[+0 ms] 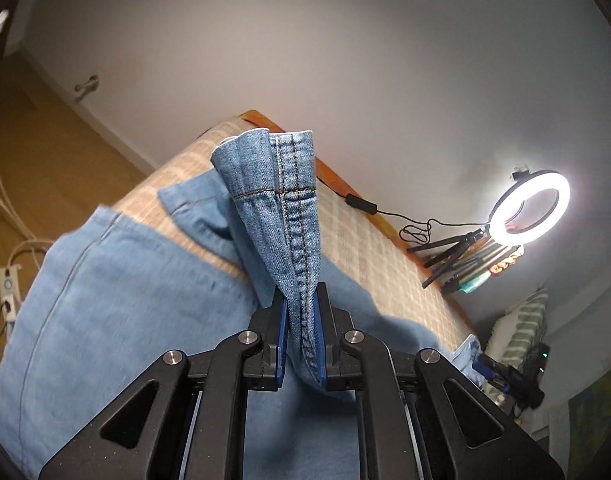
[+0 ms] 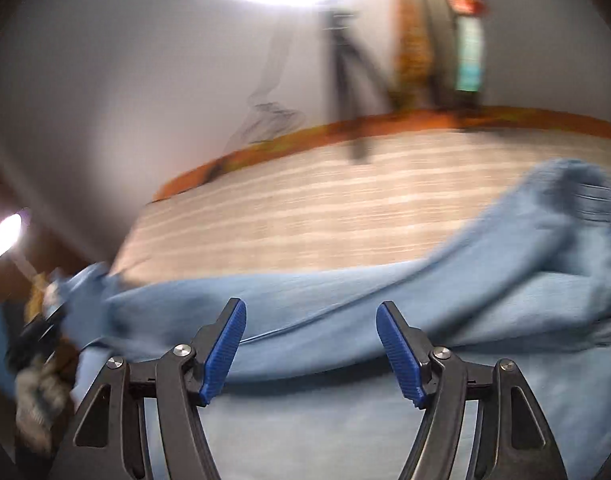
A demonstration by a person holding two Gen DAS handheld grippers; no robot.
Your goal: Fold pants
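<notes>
Light blue jeans lie spread over a table with a checked cloth. My left gripper is shut on one leg end of the jeans. The stitched hem sticks up and forward past the blue pads. In the blurred right wrist view my right gripper stands open just above the jeans, with nothing between its blue pads. A bunched fold of denim rises at the right.
A lit ring light on a small tripod stands at the table's far edge, with its cable and switch trailing along the wooden rim. A white wall is behind. A power strip lies on the floor to the left.
</notes>
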